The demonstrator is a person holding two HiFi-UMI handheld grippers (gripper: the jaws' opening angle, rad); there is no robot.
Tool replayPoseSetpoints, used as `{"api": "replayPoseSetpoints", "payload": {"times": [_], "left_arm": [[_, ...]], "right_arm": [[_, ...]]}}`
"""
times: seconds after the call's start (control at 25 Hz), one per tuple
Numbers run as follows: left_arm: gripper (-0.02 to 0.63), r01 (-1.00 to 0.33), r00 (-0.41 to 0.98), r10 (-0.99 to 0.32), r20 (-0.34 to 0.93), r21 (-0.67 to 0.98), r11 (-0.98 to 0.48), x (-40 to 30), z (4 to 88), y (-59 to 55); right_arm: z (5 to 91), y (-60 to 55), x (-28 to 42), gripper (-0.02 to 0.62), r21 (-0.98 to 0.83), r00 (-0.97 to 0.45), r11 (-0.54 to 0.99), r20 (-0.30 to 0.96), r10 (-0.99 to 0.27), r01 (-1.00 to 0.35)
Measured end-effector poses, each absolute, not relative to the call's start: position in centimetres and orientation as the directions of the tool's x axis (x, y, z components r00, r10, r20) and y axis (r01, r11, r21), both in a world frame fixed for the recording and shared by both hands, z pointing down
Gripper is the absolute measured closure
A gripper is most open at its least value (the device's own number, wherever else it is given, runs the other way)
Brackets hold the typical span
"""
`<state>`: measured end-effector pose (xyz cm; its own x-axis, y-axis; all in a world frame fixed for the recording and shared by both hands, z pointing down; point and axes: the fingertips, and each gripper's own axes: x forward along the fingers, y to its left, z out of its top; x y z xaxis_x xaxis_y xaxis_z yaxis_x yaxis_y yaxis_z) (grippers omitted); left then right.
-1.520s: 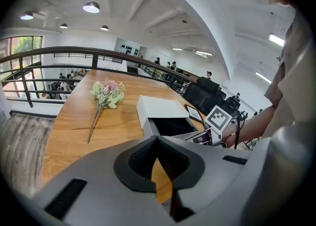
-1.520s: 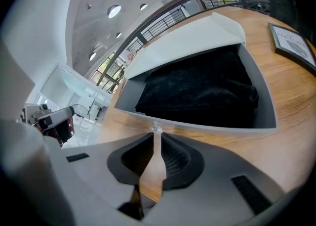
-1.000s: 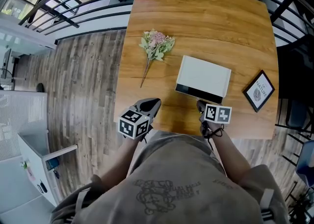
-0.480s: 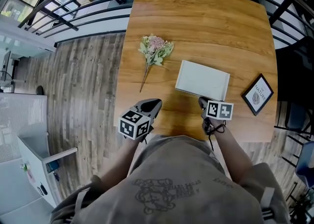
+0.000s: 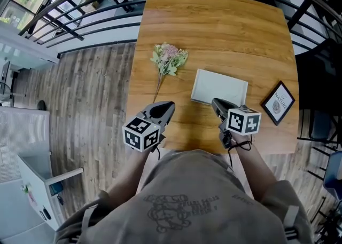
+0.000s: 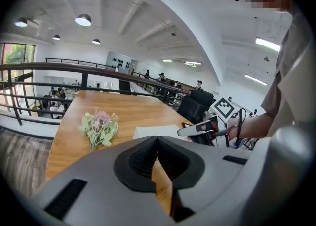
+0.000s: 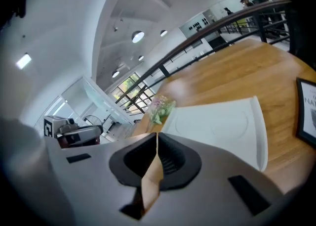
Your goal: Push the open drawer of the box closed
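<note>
though pinched together on nothing, sets right tool (image 5: 214, 101) at near edge of white box (image 5: 220, 86), drawer flush, on worktop (image 5: 214, 24) beside flowers (image 5: 169, 58); holds left tool (image 5: 171, 104), jaws likewise together and empty, apart from box.

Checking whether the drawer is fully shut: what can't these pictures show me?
Front face of the box: partly covered by the right gripper in head view; right gripper view shows only its top.
Print on the framed picture: too small in head view, cut off by the edge in right gripper view.

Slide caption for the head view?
Head view: right tongs at the closed white box, left tongs hovering, flowers beyond.
</note>
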<state>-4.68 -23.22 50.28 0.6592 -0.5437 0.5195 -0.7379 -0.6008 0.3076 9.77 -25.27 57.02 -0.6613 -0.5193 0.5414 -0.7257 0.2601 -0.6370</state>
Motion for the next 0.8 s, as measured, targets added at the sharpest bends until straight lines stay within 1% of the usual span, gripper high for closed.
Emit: {"api": "replayPoseSetpoints", "payload": {"times": [0.24,0.4,0.56,0.72,0.8], "left_arm": [[0.591,-0.726,0.674,-0.610,0.417,0.219,-0.652,-5.2,44.0,-25.5],[0.591,-0.715,0.682,-0.659,0.318,0.095,-0.693,-5.4,37.7,-26.4],[0.591,-0.698,0.696,-0.688,0.207,-0.031,-0.715,-5.2,31.0,-26.2],[0.591,-0.686,0.706,-0.701,0.101,-0.152,-0.712,-5.5,25.5,-25.1],[0.591,-0.676,0.718,-0.694,0.053,-0.185,-0.714,-5.4,23.4,-24.3]], "right_arm": [[46.0,-26.8,8.5,0.558,-0.516,-0.681,0.469,0.372,-0.631,-0.717],[38.7,-27.0,8.3,0.558,-0.390,-0.677,0.566,0.258,-0.690,-0.726],[32.9,-26.2,8.4,0.558,-0.284,-0.676,0.623,0.153,-0.721,-0.729],[28.1,-24.5,8.2,0.558,-0.227,-0.670,0.643,0.062,-0.740,-0.731],[26.0,-23.7,8.3,0.558,-0.188,-0.661,0.646,0.025,-0.750,-0.740]]}}
